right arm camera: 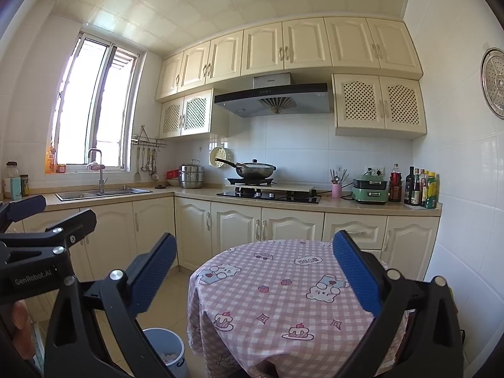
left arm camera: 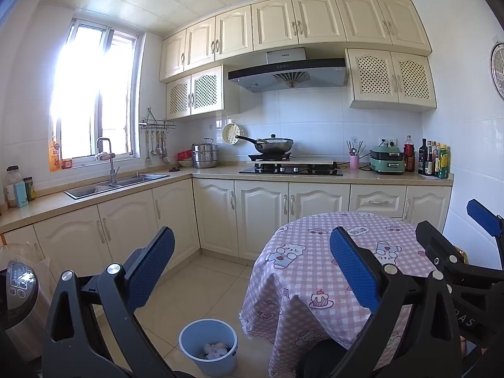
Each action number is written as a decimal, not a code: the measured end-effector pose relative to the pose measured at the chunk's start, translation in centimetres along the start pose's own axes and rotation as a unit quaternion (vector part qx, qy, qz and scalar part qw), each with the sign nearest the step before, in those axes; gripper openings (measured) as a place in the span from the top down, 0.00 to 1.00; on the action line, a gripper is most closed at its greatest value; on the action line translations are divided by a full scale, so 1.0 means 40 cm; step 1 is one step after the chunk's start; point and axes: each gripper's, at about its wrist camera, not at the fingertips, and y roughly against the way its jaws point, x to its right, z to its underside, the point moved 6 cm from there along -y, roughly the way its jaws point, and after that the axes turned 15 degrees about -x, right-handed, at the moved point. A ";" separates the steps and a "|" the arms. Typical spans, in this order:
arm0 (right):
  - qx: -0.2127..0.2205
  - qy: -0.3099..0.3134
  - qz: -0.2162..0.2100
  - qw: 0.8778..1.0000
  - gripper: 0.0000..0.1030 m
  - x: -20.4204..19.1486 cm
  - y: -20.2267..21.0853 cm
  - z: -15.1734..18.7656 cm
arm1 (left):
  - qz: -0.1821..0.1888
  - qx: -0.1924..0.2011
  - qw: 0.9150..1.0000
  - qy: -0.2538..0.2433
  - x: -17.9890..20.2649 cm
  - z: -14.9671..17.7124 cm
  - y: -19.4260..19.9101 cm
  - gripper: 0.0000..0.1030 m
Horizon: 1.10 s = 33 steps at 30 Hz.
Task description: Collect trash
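A light blue bin [left arm camera: 208, 346] stands on the floor left of the round table [left arm camera: 318, 286]; crumpled white and pink trash [left arm camera: 216, 350] lies inside it. The bin also shows in the right wrist view [right arm camera: 167, 351], low and partly hidden by a finger. My left gripper [left arm camera: 252, 271] is open and empty, held above the floor and the table's left edge. My right gripper [right arm camera: 255, 277] is open and empty over the table [right arm camera: 283, 299]. The right gripper shows at the right edge of the left wrist view [left arm camera: 453, 226]. The left gripper shows at the left of the right wrist view [right arm camera: 53, 214].
The table wears a pink checked cloth with bear prints. Cream cabinets and a counter [left arm camera: 220, 173] run along the back with a sink [left arm camera: 116, 184], a hob [left arm camera: 291, 169] with a wok [left arm camera: 272, 145], and bottles [left arm camera: 433, 159]. An appliance [left arm camera: 19, 286] stands at the lower left.
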 end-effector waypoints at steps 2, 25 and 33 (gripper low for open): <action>0.000 0.000 0.000 1.000 0.05 0.001 -0.002 -0.002 | 0.000 0.000 1.000 0.000 0.000 0.000 -0.001 0.07; -0.002 0.000 0.000 1.000 0.05 -0.001 -0.003 -0.002 | 0.001 -0.001 1.000 -0.001 0.000 0.003 -0.006 0.07; -0.002 0.000 -0.001 1.000 0.05 -0.001 -0.004 -0.002 | 0.002 -0.002 1.000 -0.001 -0.003 0.005 -0.008 0.07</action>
